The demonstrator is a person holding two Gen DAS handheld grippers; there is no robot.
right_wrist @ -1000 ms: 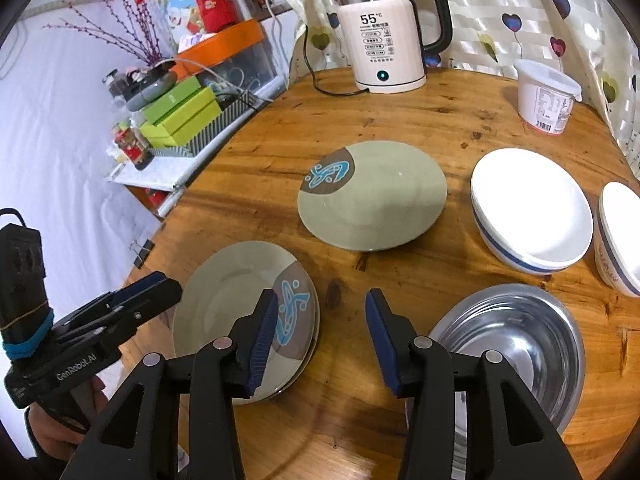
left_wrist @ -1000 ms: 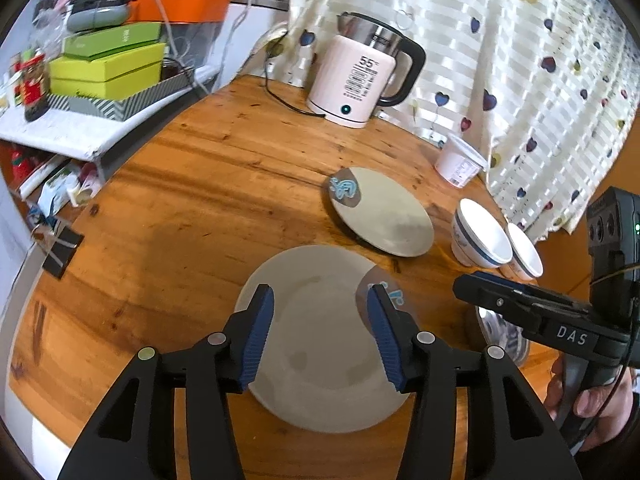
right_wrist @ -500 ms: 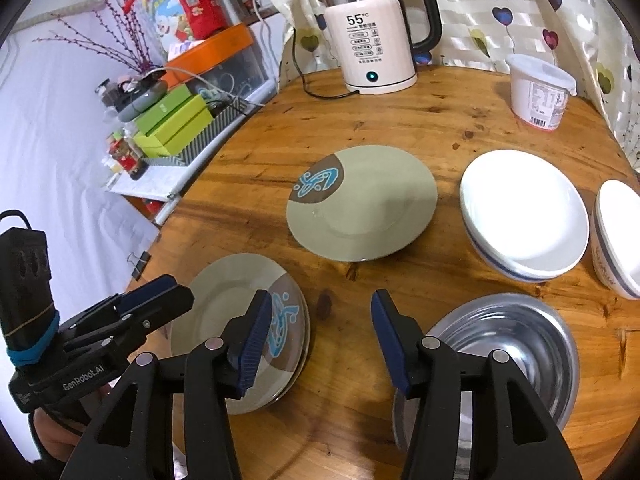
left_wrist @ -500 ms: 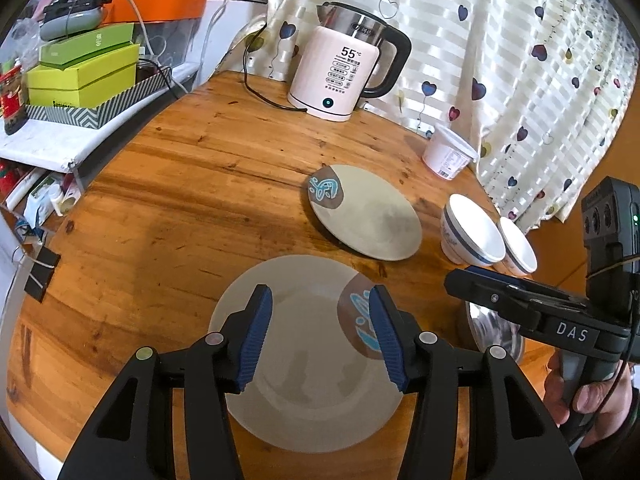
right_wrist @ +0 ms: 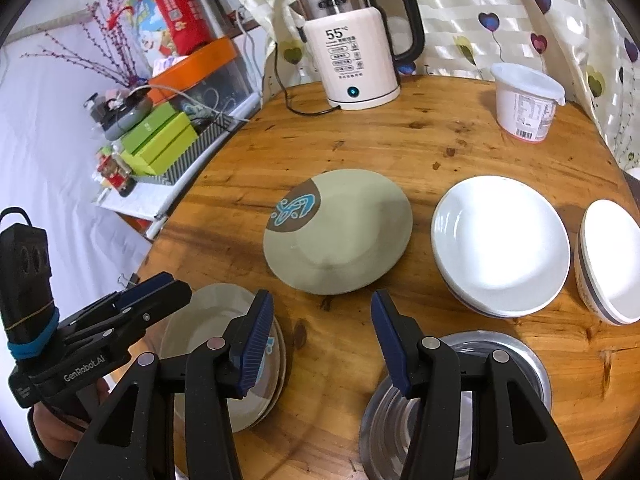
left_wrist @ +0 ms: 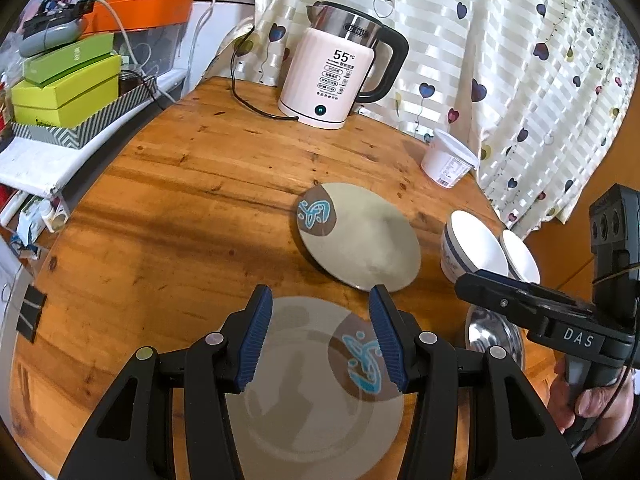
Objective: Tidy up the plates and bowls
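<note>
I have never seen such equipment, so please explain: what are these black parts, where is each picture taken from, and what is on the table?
No robot here: a person holds one pair of tongs in each hand, each with a camera looking along its blue-padded fingers. The left tongs hang open over a stack of plates. The right tongs are open too, holding nothing. On the round wooden table lie a single plate, two white bowls, a steel bowl, a kettle and a plastic tub.

The steel bowl [right_wrist: 500, 364] is partly hidden behind the right gripper [right_wrist: 322, 344] and cut off below. The near plate stack [right_wrist: 208, 328] is half covered. The rightmost white bowl [right_wrist: 612, 260] is clipped.
</note>
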